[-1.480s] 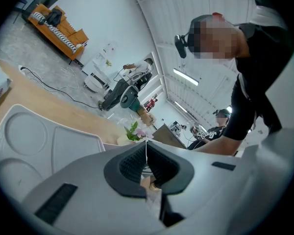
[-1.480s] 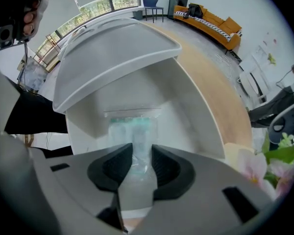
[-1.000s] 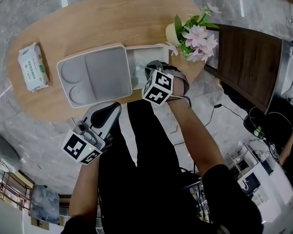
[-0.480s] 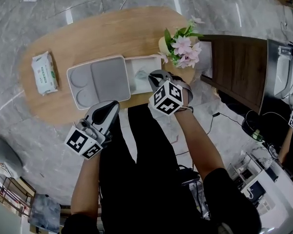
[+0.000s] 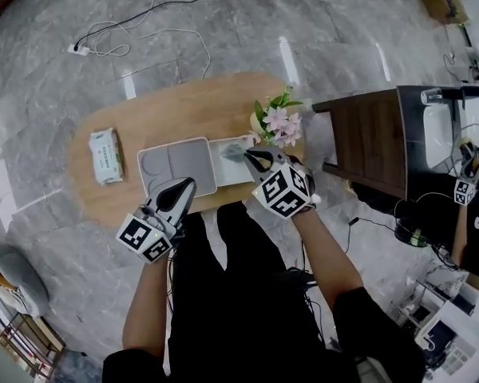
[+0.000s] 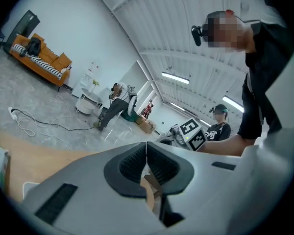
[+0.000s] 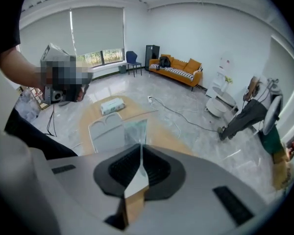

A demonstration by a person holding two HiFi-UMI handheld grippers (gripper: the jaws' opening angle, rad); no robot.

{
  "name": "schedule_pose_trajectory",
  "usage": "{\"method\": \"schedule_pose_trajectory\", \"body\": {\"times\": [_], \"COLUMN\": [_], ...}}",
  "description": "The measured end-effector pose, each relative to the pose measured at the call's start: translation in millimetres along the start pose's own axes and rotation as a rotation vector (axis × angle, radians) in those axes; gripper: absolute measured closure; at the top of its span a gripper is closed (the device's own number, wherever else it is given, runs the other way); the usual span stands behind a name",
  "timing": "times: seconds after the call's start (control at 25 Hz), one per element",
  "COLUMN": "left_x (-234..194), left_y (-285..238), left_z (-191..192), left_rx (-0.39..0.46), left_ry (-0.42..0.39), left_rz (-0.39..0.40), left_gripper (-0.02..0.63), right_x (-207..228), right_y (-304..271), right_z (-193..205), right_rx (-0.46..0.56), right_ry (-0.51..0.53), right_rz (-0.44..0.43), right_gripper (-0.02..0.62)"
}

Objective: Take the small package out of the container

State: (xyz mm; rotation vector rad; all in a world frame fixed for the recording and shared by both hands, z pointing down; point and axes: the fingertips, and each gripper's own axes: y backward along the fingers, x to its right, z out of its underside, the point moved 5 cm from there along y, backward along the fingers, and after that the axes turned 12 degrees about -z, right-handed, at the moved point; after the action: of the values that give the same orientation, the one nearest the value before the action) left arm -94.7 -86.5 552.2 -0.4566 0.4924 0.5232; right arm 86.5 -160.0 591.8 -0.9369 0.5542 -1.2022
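— Where's the small package [image 7: 135, 130] right now?
— In your right gripper [image 5: 250, 156]. Its jaws are clamped on the thin, clear packet, and you're holding it just above the open right section of the white container [image 5: 184, 166] on the wooden table [image 5: 191, 106].
— And my other hand?
— Your left gripper [image 5: 178, 190] hangs at the table's near edge, its jaws pressed together with nothing between them.

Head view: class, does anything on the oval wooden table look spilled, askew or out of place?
Nothing spilled or damaged. Only the small clear package is out of place: the right gripper pinches it over the white container. The grey divided tray lies square beside it; the wipes pack and potted flowers sit tidy.
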Motion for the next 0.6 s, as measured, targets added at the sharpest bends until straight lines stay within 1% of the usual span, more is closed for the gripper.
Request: {"method": "schedule_pose_trajectory", "body": {"times": [0.2,0.44,0.6], "left_x": [21.3,53.5,73.5], "left_y": [3.6,20.9,41.1], "left_z": [-59.5,-122.8,-160.2], "left_rx": [0.063,0.133,0.180], "left_ry": [-0.073,-0.171,-0.227], "left_rz": [0.019,0.052,0.050], "left_gripper": [0.588,0.588,0.588], "right_x": [-2.0,-16.6,-29.2], "right_y": [64.4,140.6,182.4], "right_z": [-58.3,-121.4,-154.9], "right_rx": [0.144,0.273,0.406], "right_ry": [0.019,0.093,0.094], "right_rz": [0.028,0.075,0.064], "right_gripper": [0.569,0.569,0.569]}}
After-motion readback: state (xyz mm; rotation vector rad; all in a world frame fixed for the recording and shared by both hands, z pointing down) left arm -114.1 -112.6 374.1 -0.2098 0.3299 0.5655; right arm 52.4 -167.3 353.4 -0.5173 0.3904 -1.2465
